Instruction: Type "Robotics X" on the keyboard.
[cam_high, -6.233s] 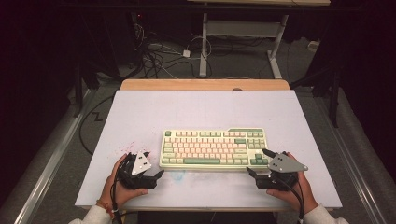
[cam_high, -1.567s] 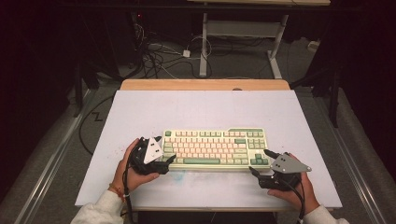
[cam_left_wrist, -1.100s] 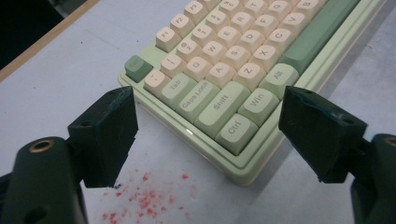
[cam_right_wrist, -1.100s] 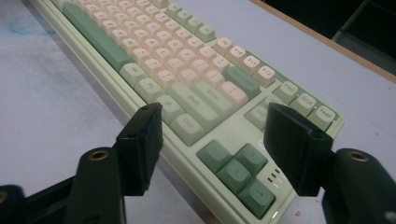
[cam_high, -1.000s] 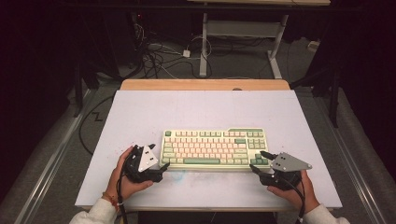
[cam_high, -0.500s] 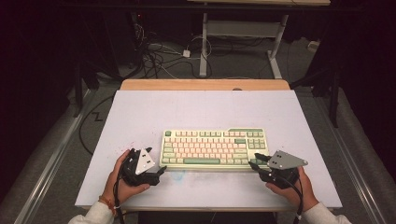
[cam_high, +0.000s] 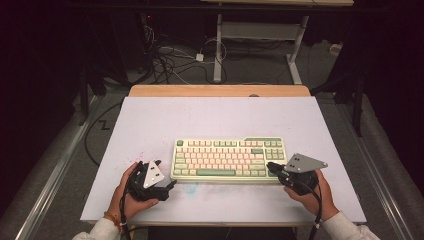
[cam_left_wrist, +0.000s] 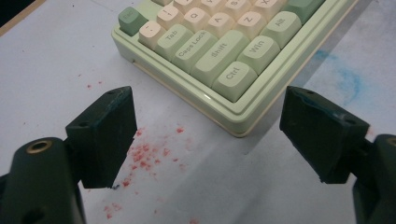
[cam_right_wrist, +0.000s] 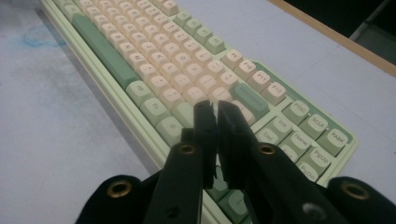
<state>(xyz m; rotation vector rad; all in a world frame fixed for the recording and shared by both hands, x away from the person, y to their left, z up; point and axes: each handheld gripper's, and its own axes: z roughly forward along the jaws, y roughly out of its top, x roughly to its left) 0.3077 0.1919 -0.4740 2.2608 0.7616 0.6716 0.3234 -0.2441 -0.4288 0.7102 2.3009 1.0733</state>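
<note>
keyboard (cam_high: 229, 160) sitting mid-frame on the table (cam_high: 150, 125). right gripper (cam_right_wrist: 217, 114) just been closing, jaws now pinched together w/ nothing between, prob readying to poke keys. left gripper (cam_left_wrist: 208, 135) gaping wide, empty, at keyboard's lower-left corner.

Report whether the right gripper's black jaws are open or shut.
Shut. The right gripper has just been closing; its jaws now stand nearly together, nothing between them, above the pale green and cream keyboard.

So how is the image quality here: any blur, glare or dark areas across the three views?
High view: the white table is evenly lit, the surroundings nearly black. Left gripper view: the pale green keyboard has sharp key legends, with a little shine along its edge. Right gripper view: the near black tongs are soft and the far keys blur.
</note>
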